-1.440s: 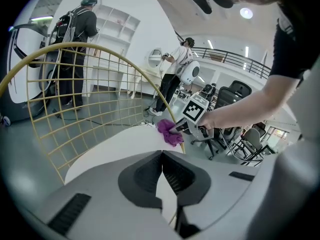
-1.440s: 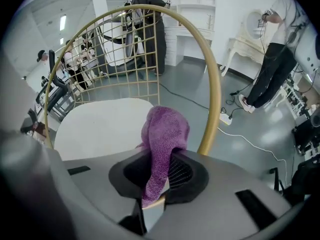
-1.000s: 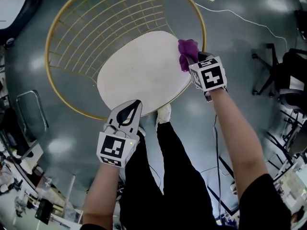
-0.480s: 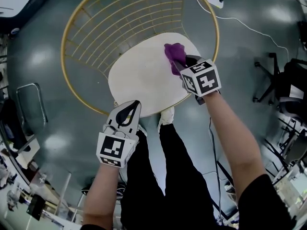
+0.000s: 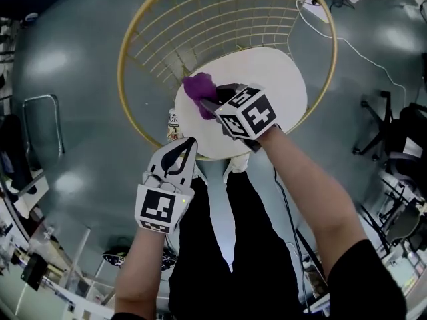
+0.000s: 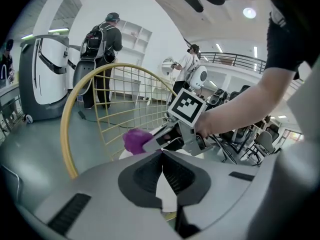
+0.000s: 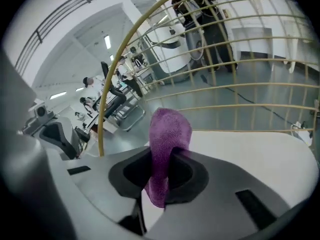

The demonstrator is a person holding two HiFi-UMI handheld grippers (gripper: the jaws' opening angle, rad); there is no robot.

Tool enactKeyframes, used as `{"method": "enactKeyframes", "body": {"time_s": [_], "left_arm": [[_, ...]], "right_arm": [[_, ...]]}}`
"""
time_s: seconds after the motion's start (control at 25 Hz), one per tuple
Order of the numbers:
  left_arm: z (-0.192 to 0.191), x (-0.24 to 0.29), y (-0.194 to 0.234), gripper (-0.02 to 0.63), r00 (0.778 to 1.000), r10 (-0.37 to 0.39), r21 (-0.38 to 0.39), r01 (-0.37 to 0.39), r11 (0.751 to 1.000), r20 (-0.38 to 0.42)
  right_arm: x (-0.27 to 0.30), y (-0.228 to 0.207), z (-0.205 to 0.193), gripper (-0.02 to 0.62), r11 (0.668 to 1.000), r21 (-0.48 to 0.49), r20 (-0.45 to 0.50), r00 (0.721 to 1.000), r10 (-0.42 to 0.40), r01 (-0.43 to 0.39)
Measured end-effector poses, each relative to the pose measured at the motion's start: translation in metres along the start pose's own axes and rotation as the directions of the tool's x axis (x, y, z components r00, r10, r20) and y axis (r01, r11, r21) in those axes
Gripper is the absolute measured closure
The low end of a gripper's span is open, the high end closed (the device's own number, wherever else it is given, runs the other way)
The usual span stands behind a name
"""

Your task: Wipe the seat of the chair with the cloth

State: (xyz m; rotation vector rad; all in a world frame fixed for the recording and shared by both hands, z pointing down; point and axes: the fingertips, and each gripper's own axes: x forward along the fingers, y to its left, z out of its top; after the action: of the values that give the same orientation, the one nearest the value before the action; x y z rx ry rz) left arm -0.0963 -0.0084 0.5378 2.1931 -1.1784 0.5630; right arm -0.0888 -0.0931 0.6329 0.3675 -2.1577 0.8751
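A round gold wire chair (image 5: 143,29) with a white seat (image 5: 273,72) stands below me. My right gripper (image 5: 208,103) is shut on a purple cloth (image 5: 199,89), which rests on the seat's left edge. From the right gripper view the cloth (image 7: 167,144) bulges out between the jaws over the white seat (image 7: 260,154). My left gripper (image 5: 185,145) hangs shut just off the seat's near edge, holding nothing. From the left gripper view the cloth (image 6: 134,139) and the right gripper (image 6: 150,142) show ahead.
Grey floor surrounds the chair. A white cable (image 5: 360,49) and power strip (image 5: 317,9) lie at the upper right, an office chair base (image 5: 380,122) at the right, a metal frame (image 5: 43,132) at the left. People stand beyond the chair (image 6: 102,49).
My right gripper has dragged the purple cloth from the seat's right edge across to its left edge. The left gripper has held still.
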Motion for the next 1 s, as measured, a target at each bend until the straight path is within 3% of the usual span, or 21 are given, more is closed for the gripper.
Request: {"method": "enactKeyframes", "body": {"time_s": [0.16, 0.32, 0.76, 1.0], "left_arm": [[-0.008, -0.009, 0.013, 0.595, 1.000, 0.012, -0.025, -0.012, 1.000, 0.004], [-0.013, -0.009, 0.017, 0.595, 1.000, 0.012, -0.046, -0.012, 0.999, 0.007], [-0.013, 0.008, 0.021, 0.595, 0.999, -0.034, -0.048, 0.034, 0.998, -0.001], [-0.005, 0.021, 0.016, 0.595, 0.999, -0.040, -0.054, 0.040, 0.998, 0.013]], "right_arm": [[0.031, 0.035, 0.007, 0.530, 0.994, -0.026, -0.051, 0.994, 0.102, -0.103], [0.052, 0.035, -0.002, 0.530, 0.993, -0.029, -0.120, 0.987, 0.109, -0.113], [0.045, -0.055, 0.005, 0.530, 0.992, 0.040, -0.145, 0.983, -0.110, 0.117], [0.014, -0.109, 0.002, 0.531, 0.962, 0.097, -0.125, 0.962, -0.243, 0.255]]}}
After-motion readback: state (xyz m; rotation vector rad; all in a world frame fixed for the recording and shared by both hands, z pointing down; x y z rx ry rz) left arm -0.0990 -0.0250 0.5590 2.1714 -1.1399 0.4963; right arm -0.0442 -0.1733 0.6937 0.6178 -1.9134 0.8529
